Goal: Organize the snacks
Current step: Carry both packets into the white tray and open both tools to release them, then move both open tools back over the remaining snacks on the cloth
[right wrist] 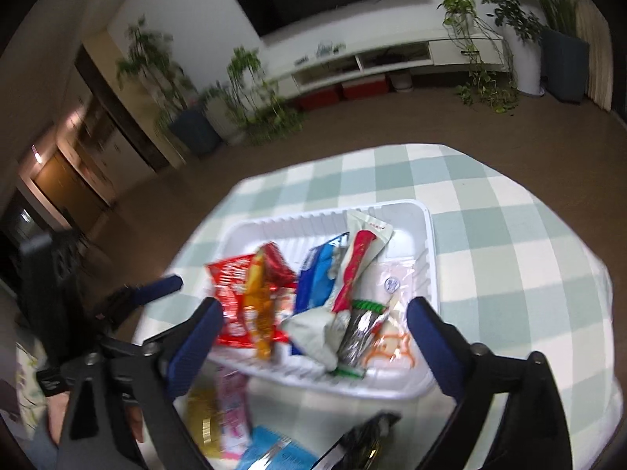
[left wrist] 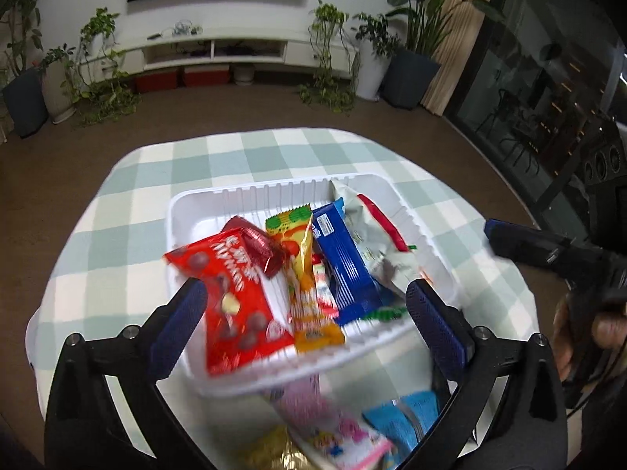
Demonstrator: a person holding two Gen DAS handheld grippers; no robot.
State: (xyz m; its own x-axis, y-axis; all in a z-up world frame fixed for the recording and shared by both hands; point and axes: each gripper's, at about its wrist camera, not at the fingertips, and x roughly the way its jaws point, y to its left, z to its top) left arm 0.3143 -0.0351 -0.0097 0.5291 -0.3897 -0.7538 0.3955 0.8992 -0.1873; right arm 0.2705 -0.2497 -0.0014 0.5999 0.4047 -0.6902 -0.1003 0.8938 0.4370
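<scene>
Below my wide, empty left jaws (left wrist: 305,329) lies the pink flat snack packet (left wrist: 333,427), lengthwise near-to-far, nearer than the white ribbed plastic tray (left wrist: 274,192); right jaws (right wrist: 313,344) also gape empty.

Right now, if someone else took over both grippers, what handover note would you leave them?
Left gripper: open, empty.
Right gripper: open, empty.
White tray on the checked tablecloth already holds the red packet, orange packet, blue packet, white-and-red packet and others.
Left to do: pink packet, light blue packet and gold item lie on the cloth in front of the tray.
</scene>
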